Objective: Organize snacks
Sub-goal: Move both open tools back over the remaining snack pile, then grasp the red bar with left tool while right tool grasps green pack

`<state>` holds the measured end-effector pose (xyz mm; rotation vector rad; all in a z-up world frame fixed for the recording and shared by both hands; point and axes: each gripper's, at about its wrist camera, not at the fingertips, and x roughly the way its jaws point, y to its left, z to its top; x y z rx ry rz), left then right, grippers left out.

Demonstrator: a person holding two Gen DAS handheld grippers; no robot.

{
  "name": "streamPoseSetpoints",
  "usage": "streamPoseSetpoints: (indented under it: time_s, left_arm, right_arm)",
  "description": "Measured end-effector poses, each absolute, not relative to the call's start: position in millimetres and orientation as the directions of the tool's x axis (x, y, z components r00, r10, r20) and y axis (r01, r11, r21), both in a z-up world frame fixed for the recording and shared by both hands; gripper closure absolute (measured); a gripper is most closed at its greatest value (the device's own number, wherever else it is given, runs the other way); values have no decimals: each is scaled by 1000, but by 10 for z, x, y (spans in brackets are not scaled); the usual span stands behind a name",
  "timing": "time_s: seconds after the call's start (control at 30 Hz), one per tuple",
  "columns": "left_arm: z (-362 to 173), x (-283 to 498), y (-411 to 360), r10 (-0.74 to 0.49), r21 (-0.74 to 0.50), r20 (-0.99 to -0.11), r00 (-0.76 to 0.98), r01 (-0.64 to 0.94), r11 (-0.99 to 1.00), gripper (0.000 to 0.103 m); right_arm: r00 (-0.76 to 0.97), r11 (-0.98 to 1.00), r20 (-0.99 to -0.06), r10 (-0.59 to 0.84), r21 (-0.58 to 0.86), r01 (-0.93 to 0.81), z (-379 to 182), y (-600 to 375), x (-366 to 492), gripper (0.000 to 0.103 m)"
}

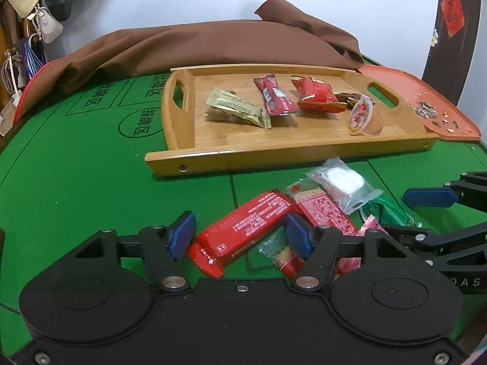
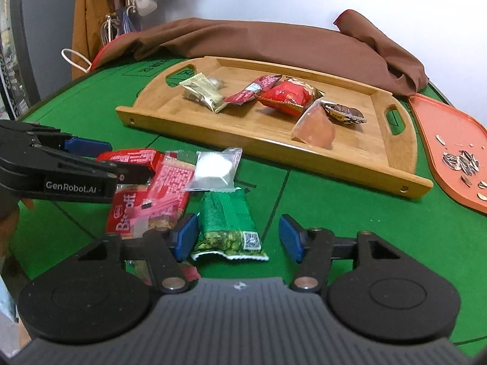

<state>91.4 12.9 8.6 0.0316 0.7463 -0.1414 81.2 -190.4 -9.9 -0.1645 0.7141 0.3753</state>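
A wooden tray (image 1: 188, 158) (image 2: 350, 167) on the green table holds a gold packet (image 1: 237, 111), a red bar (image 1: 274, 97), a red bag (image 1: 319, 95) and a jelly cup (image 1: 362, 117) (image 2: 315, 129). Loose snacks lie in front of it. My left gripper (image 1: 239, 238) is open, its fingers straddling a long red bar (image 1: 249, 225). My right gripper (image 2: 237, 238) is open over a green packet (image 2: 228, 223). A clear white packet (image 1: 344, 185) (image 2: 214, 168) and a red-and-clear wafer pack (image 1: 322, 210) (image 2: 170, 182) lie between them.
A brown cloth (image 1: 213, 45) (image 2: 274, 42) is heaped behind the tray. An orange tray (image 1: 456, 121) (image 2: 438, 140) with sunflower seeds (image 2: 461, 161) sits at the right. Bags hang on the wall at the far left (image 1: 45, 15). A Biscoff pack (image 2: 124, 213) lies at the left.
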Motion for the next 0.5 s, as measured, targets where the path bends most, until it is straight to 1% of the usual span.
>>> streamPoseSetpoints:
  time_s: [0.1,0.17,0.23,0.27,0.33,0.37,0.4,0.43,0.5]
  left_arm:
    - [68,926,80,-105,-4,-674,731,139,990,37]
    - [69,906,52,-101,-1,-672,733,136,991,41]
    - [94,851,51,-119,-21,-669,733,142,990,61]
    - [104,823,63,-143,-45,-670,729,152,987,64]
    - [126,775,91,-168,-76,-671,723,158,985,74]
    - [140,753,106,-176,-88,-672,719,158,983,77]
    - [150,741,118,-180,-95,-672,718,158,983,80]
    - [163,725,129,-182,-99,-672,718,156,983,80]
    - [185,702,145,-186,-106,-669,720,155,982,80]
  right_arm:
    - [702,924,-658,274,-22,-382,-111,-1874,826,31]
    - [710,928,-651,268,-24,-372,-120,-1855,829,31]
    - [721,935,-643,258,-22,-355,-132,-1842,814,31]
    - [725,937,-640,255,-20,-348,-138,-1840,805,31]
    - [731,942,-635,250,-14,-335,-139,-1848,791,37]
    - [733,945,-633,249,-9,-328,-137,-1855,779,40]
    - [735,946,-632,246,-9,-324,-134,-1855,770,47]
    - [737,949,-632,239,-11,-316,-129,-1854,758,52]
    - [737,951,-634,234,-9,-309,-116,-1858,745,56]
